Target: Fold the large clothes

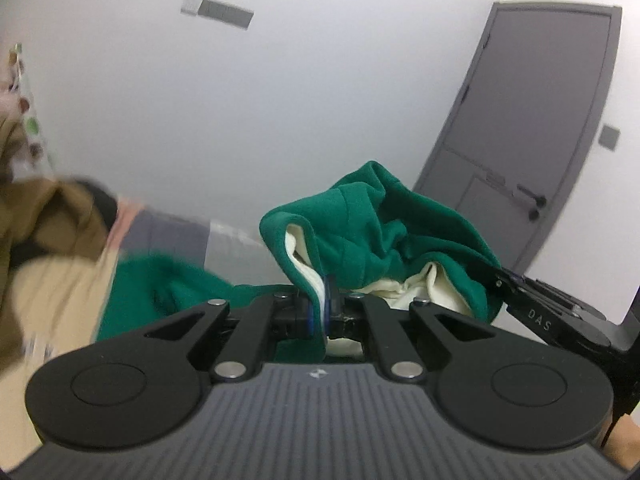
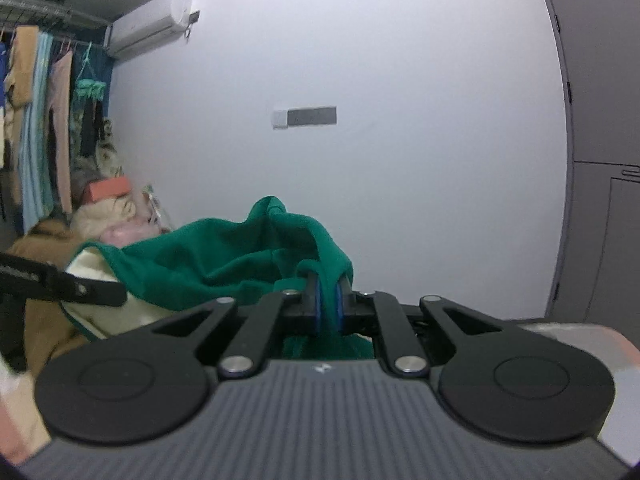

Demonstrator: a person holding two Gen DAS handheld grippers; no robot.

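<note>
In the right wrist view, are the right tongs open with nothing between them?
No. The right tongs are shut on a fold of the green fleece garment with cream lining.

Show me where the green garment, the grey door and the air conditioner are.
green garment [image 1: 360,220]: left wrist view, bunched green outer fabric.
grey door [image 1: 532,120]: left wrist view, upper panel.
air conditioner [image 2: 148,26]: right wrist view, white front casing.

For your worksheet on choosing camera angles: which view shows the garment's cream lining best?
The left wrist view. There the green garment turns its cream lining out beside the left gripper, which is shut on it. The right wrist view shows only a cream strip at the left edge; green cloth fills the right gripper.
</note>
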